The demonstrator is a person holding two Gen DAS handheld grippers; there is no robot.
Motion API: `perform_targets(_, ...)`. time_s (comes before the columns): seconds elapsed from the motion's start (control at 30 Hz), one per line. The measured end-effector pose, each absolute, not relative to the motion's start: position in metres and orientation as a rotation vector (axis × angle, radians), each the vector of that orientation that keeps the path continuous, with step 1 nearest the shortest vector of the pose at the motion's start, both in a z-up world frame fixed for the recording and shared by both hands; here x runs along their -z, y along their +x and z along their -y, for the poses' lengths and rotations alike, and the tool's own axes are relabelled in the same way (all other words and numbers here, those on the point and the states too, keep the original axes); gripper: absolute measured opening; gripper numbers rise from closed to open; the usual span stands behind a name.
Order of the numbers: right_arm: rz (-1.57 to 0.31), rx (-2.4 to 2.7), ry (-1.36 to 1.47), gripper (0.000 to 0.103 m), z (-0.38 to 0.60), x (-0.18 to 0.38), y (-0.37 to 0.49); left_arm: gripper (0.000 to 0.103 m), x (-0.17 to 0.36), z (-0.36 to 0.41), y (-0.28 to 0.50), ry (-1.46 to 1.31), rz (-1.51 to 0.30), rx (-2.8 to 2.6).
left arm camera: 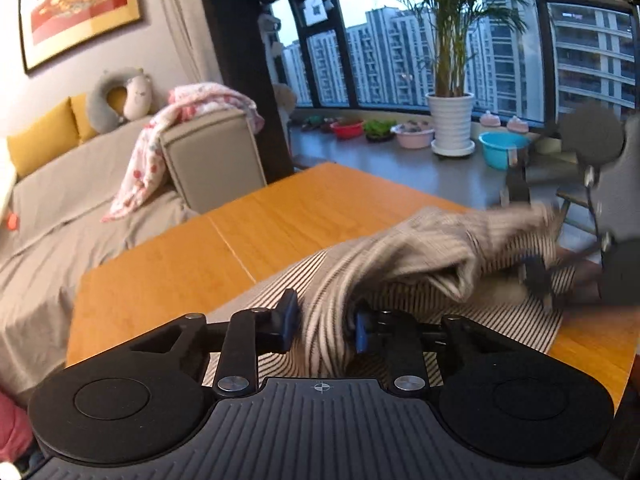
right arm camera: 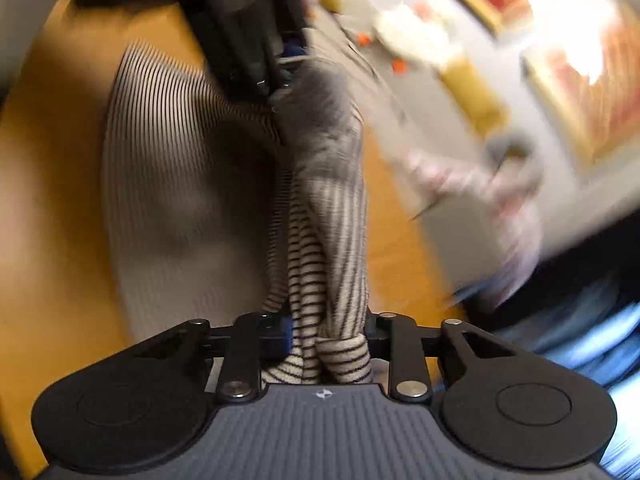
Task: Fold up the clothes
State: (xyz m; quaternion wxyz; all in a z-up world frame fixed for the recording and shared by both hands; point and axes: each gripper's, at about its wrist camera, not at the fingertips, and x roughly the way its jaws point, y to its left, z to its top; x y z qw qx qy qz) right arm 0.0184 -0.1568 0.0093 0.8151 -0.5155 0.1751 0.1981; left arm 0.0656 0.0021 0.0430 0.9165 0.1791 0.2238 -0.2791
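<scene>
A beige garment with thin dark stripes (left arm camera: 420,256) lies partly spread on the orange wooden table (left arm camera: 192,264). My left gripper (left arm camera: 326,326) is shut on a bunched fold of it, cloth filling the gap between the blue pads (left arm camera: 289,314). In the right wrist view my right gripper (right arm camera: 328,338) is shut on another bunch of the striped garment (right arm camera: 320,248), which stretches taut away from it toward the left gripper (right arm camera: 276,76) at the top. The rest of the cloth lies flat to the left. The right gripper (left arm camera: 538,280) shows blurred at the far right of the left wrist view.
A grey sofa (left arm camera: 80,208) with yellow cushions and a pink floral blanket (left arm camera: 160,152) stands beyond the table's left edge. A potted palm (left arm camera: 450,120) and plastic basins (left arm camera: 502,150) sit by the window. The right wrist view is motion-blurred.
</scene>
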Motion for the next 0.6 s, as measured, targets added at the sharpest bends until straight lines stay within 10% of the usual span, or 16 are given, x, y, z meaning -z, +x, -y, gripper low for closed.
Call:
perform_targets(0.17,-0.146,-0.328,-1.456,0.026,0.153,-0.01,0.003,0.029,-0.048,-0.014,0.046,0.298,-0.493,0.637)
perform_targets(0.4,-0.315,-0.448,-1.335,0.03,0.175,0.035,-0.046,0.033,-0.005,-0.019,0.027,0.34,-0.667,0.69)
perform_targets(0.47,-0.378,-0.469,-1.215,0.048,0.183,0.023,-0.052,0.033,-0.004,-0.026,0.025,0.326,-0.687,0.697)
perform_targets(0.6,-0.466,-0.475,-0.851,0.07,0.213,-0.029,-0.048,0.068,-0.03,-0.051,0.027,0.218,-0.659,0.691)
